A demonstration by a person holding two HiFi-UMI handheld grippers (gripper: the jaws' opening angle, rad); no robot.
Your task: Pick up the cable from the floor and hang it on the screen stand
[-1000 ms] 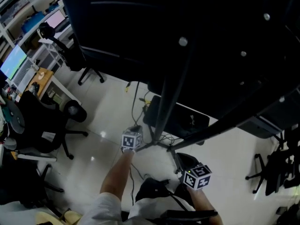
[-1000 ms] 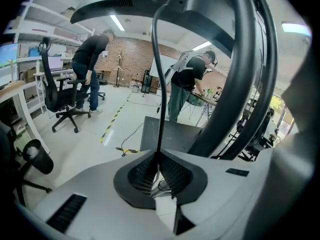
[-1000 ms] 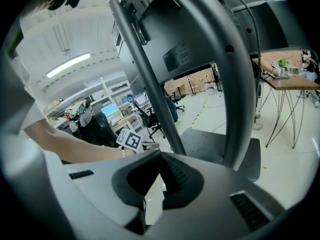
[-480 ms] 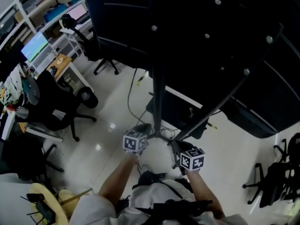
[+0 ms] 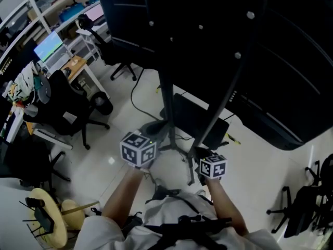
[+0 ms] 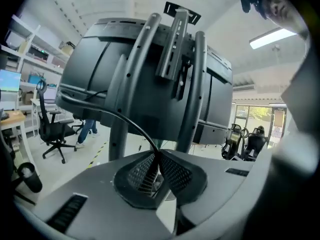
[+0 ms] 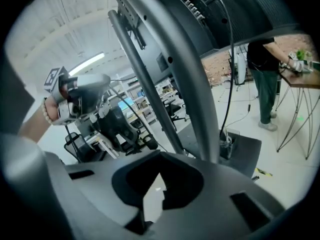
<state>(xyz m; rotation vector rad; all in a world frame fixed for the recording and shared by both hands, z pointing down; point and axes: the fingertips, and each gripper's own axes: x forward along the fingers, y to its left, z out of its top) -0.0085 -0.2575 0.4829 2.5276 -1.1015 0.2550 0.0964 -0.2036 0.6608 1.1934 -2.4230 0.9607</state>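
Black cable (image 6: 124,120) is pinched between the shut jaws of the left gripper (image 6: 158,157), arcing up before the stand (image 6: 136,69) (right gripper (image 7: 159,180) is closed, empty), and I judge a snag on a stand leg could yank it free.

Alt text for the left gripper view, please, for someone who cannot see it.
The left claw is shut on a thin black cable, which arcs up and left in front of the grey screen stand. Behind the stand is the dark back of a large screen; an office chair stands at the left.
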